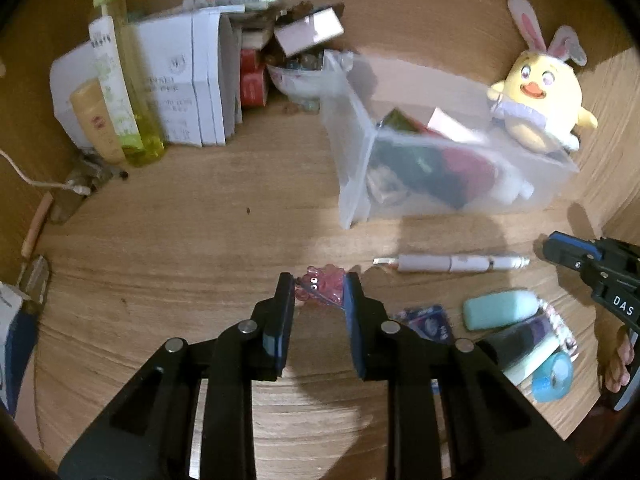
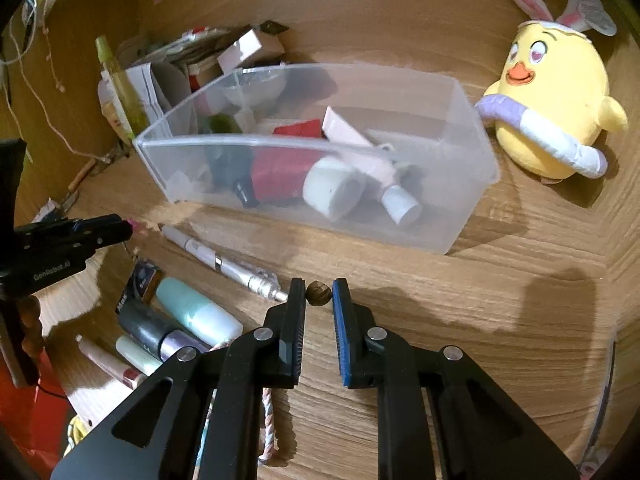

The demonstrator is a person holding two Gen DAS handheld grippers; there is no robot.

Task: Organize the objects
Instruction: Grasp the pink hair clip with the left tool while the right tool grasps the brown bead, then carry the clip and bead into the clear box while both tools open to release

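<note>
Two tools press on small things on the wooden surface [image 2: 460, 292]: the left tool [image 1: 319, 290] clamps a pink translucent bear-shaped trinket [image 1: 320, 285], the right tool [image 2: 319, 293] pinches a small brown round nut [image 2: 318, 293]; at 12 o'clock of both sits a clear plastic bin [image 2: 460, 152]

Left gripper [image 1: 319, 290] fingers clamped; right gripper [image 2: 319, 292] fingers clamped.
</note>
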